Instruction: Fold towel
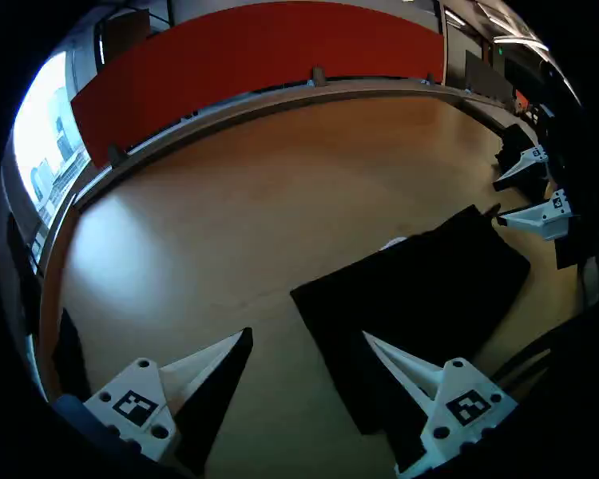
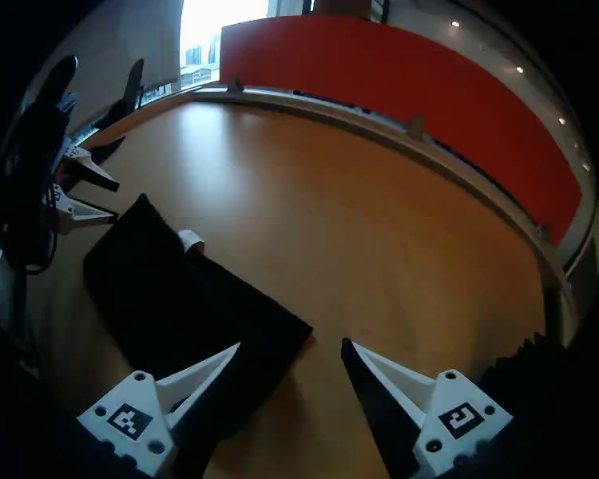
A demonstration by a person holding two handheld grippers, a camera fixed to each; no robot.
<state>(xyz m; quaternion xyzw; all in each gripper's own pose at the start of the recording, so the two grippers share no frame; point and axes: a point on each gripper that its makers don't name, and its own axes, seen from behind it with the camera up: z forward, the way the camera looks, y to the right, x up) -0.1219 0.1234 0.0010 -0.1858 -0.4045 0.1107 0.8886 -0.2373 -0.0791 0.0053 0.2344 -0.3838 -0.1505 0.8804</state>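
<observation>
A black towel is laid flat on the wooden counter, and a small white tag is seen at its far edge. The left gripper is held at one end of the towel, its jaws spread wide and empty. The right gripper is held at the other end, its jaws likewise released, with nothing grasped. A red partition is set behind the counter.
</observation>
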